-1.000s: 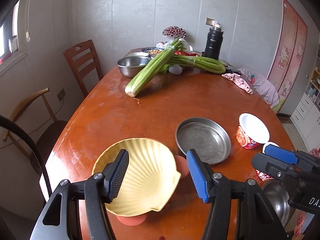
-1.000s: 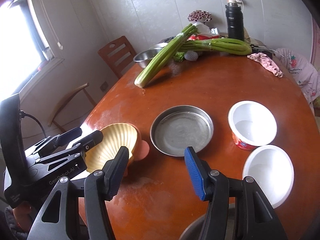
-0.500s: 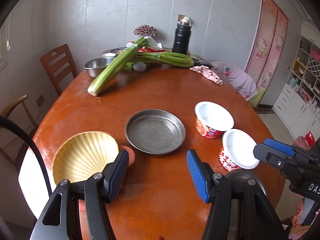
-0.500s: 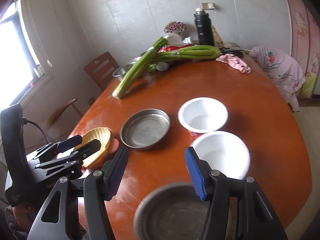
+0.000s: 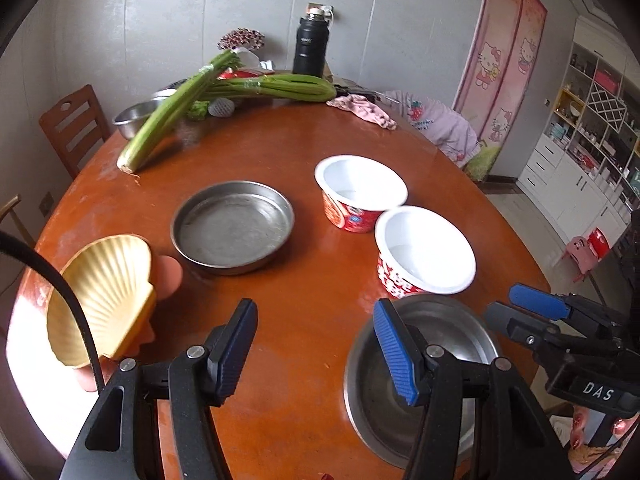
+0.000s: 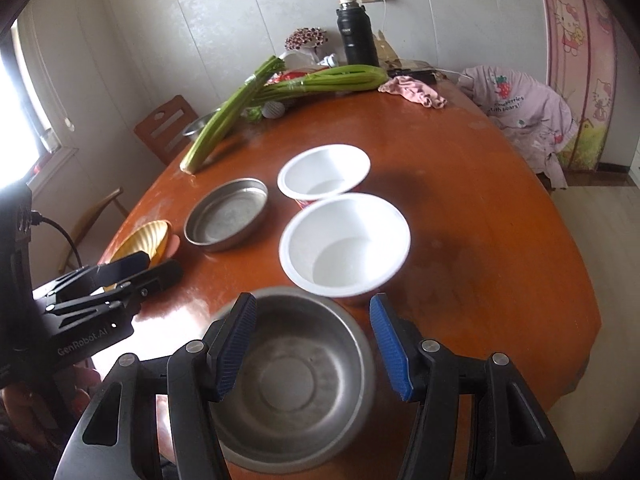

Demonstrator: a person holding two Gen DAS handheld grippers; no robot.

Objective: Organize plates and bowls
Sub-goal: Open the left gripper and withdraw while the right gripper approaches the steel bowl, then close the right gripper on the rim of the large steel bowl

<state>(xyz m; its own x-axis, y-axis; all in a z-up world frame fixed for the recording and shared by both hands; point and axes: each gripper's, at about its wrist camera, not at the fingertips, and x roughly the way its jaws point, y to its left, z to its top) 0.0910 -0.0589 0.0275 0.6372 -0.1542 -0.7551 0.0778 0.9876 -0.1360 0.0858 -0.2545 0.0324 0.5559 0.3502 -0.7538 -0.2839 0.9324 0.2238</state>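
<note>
Presently, steel bowl (image 6: 296,380): rigid, light, slick; take by the rim.
Right claw (image 6: 312,344): half-open, empty, above it.
Left claw (image 5: 316,348): half-open, empty.

Left gripper (image 5: 314,350) and right gripper (image 6: 310,346) tilted downward (jaws apart, empty).

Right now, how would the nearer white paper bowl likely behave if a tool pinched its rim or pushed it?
The nearer white paper bowl looks thin-walled and empty, so probably light; a push would likely slide it on the glossy table. Its rim would probably flex under a pinch. It stands close to the steel bowl, so a push may knock them together.
</note>
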